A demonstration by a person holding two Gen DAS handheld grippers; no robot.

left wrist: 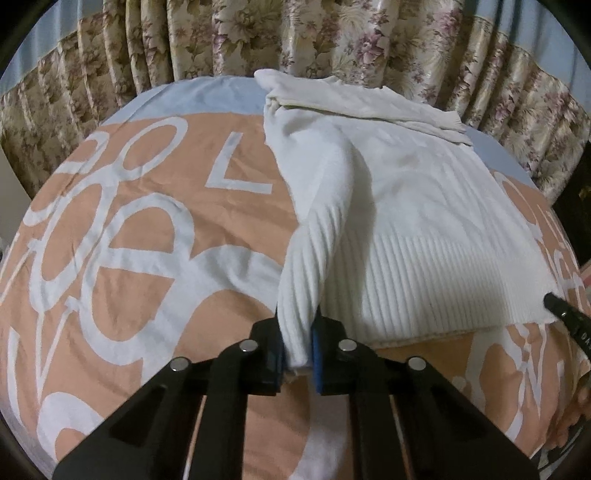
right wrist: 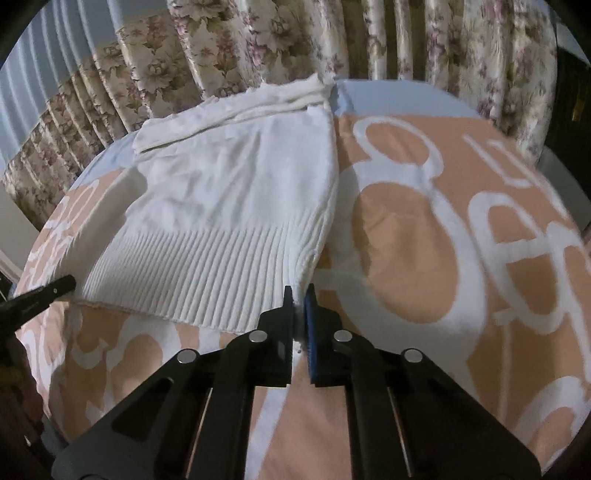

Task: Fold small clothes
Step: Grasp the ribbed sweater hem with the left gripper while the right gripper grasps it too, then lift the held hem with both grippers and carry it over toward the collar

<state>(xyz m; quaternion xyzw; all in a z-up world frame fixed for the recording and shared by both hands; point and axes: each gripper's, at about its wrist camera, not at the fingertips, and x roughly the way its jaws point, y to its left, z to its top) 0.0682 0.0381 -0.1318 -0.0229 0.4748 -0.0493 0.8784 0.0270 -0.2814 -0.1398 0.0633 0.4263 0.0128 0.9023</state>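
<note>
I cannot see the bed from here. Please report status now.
Left gripper shut on white sweater hem corner, lifted. Right gripper shut on opposite hem corner. Sweater flat on bedspread. Nothing in the way.

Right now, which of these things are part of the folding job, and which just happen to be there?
Part of the job:
- white sweater
- left tongs, shut on its ribbed hem
- right tongs, shut on the hem's other corner

Just there:
- peach bedspread underneath
- floral curtain behind
</note>
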